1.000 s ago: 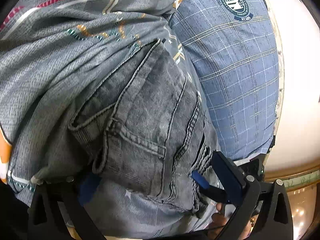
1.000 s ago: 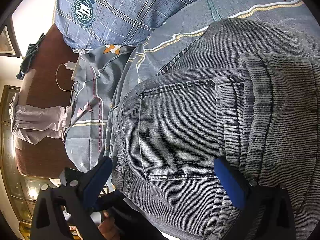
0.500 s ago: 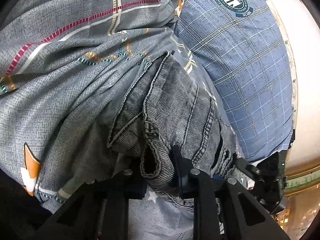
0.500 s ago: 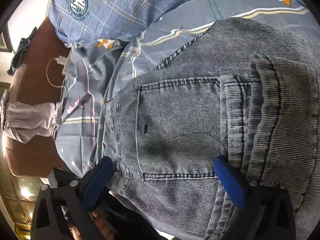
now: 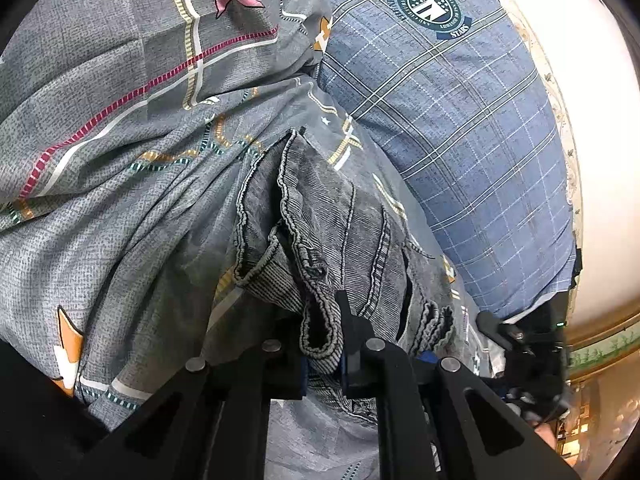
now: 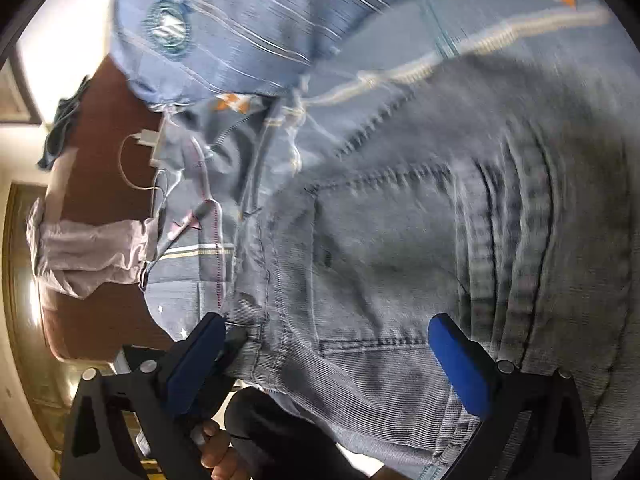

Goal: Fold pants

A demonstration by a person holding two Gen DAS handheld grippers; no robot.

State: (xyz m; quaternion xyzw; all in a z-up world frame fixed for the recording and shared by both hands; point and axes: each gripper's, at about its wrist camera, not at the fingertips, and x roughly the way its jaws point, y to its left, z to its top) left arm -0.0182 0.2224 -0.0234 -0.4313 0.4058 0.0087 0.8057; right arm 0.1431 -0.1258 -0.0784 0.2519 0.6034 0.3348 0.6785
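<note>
Pants (image 5: 332, 240): grey washed denim with ribbed weave and pale double stitching; bunched into a narrow ridge on the bed, the hemmed edge curling in a loop at the tongs.
Pants, right view (image 6: 400, 264): blurred; a flat patch pocket outlined in stitching faces the camera, with thick seams stacked to its right.
Left tongs (image 5: 322, 356): black fingers drawn close together, pinching the rolled denim edge between them.
Right tongs (image 6: 324, 360): blue padded fingers spread wide, the denim lying across the gap between them; whether the pads touch it cannot be told.
Sheet (image 5: 120, 160): grey woven cotton, creased, printed with red, yellow and white dashed lines and orange shapes; it lies under the pants.
Pillow (image 5: 460, 128): blue plaid, plump, with a round dark-green crest; just beside the pants.
Headboard (image 6: 100, 152): brown and smooth, with a white cable (image 6: 136, 160) lying against it.
</note>
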